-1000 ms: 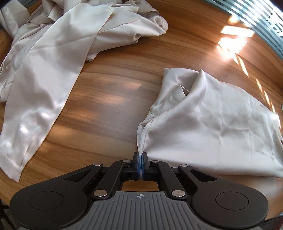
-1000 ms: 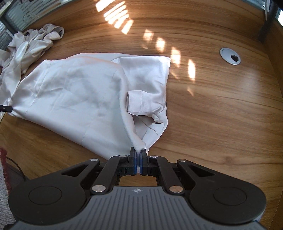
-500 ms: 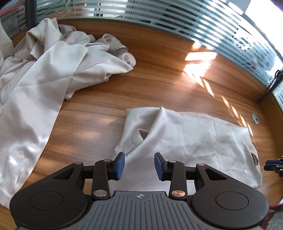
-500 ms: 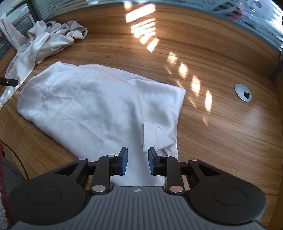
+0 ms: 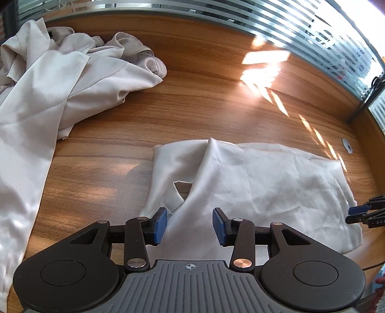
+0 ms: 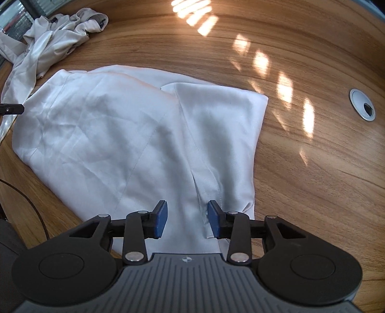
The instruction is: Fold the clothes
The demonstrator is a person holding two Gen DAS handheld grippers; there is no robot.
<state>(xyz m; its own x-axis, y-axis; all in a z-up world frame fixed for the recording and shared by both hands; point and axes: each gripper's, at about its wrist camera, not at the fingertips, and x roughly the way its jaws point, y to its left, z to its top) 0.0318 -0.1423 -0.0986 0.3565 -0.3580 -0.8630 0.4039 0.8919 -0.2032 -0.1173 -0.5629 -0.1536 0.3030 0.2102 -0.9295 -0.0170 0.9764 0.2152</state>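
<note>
A cream shirt (image 5: 264,183) lies partly folded and flat on the wooden table (image 5: 204,113). Its collar end is near my left gripper (image 5: 190,225), which is open and empty just above the near edge of the cloth. In the right wrist view the same shirt (image 6: 120,134) spreads to the left, with a folded sleeve (image 6: 223,134) on top. My right gripper (image 6: 186,218) is open and empty over the shirt's near edge. The right gripper's tips also show at the right edge of the left wrist view (image 5: 361,214).
A pile of crumpled cream clothes (image 5: 60,79) lies at the back left and also shows in the right wrist view (image 6: 55,36). A round cable grommet (image 6: 363,108) sits in the table at the right. A glass partition with stripes (image 5: 288,21) runs behind the table.
One second ago both grippers were shut on corners of the shirt. Both have let go, opened wider and lifted back; the shirt now lies flat on the table.
</note>
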